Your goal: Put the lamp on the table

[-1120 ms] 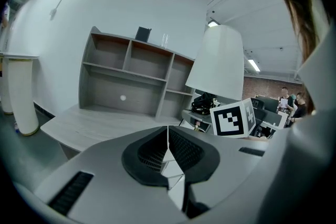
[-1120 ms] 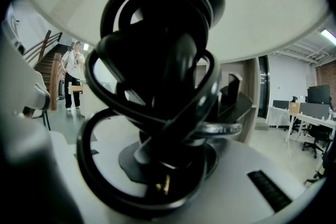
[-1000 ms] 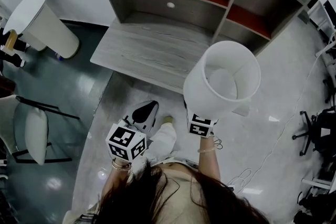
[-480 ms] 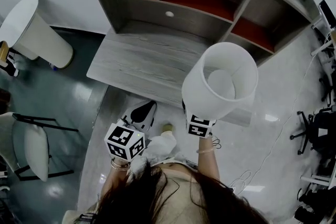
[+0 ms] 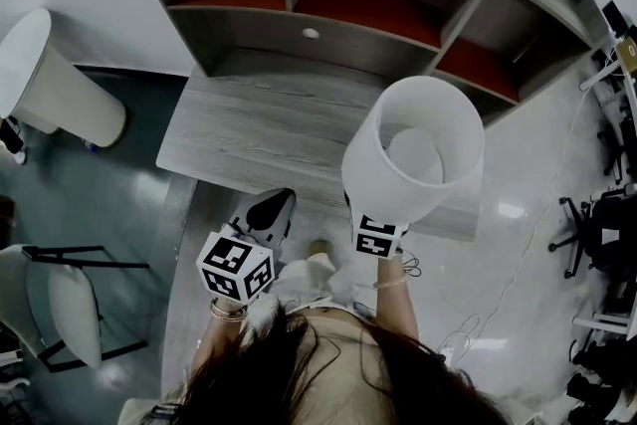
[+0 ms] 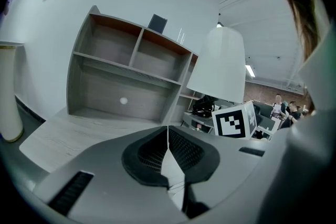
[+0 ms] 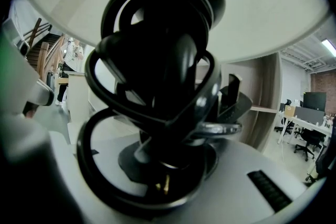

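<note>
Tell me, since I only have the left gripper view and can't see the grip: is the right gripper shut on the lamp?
Observer: Yes. In the right gripper view, the right gripper has its fingers shut on the lamp, low on its black stem.
Operator: Where is the cord?
Observer: The black cord is wound in loops round that stem.
Operator: Is the lamp over the table?
Observer: In the head view, the shade overlaps the table's front right edge. I cannot tell its height above it.
</note>
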Available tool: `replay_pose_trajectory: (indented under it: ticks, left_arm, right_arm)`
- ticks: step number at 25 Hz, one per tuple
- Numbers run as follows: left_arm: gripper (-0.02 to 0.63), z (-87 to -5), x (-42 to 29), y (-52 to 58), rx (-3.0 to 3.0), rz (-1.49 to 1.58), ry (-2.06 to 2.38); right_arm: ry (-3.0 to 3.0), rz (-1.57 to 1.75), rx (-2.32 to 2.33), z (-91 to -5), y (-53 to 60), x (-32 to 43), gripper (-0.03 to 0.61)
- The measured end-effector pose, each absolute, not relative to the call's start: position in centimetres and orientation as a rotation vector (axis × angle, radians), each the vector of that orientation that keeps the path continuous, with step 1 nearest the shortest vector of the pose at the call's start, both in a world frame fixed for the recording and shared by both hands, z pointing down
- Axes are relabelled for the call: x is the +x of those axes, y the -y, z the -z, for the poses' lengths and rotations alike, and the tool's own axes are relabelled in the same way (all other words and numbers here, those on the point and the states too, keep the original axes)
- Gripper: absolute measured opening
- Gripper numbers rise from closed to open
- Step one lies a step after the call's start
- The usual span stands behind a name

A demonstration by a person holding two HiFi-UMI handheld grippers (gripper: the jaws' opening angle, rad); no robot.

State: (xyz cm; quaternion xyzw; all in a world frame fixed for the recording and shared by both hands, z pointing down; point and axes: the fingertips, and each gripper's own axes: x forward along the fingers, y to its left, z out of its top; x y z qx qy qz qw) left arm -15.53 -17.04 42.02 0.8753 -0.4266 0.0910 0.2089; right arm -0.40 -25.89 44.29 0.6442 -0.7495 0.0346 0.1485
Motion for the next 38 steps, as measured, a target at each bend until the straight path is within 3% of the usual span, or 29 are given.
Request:
replay_pose_trajectory:
  ticks: [38]
  left_arm:
    - [0.017, -45.1, -13.1, 23.0, 2.211, -0.303, 1.377]
  right_arm:
    - [2.226, -0.208, 1.582, -50.7, 33.7, 0.7, 0.034]
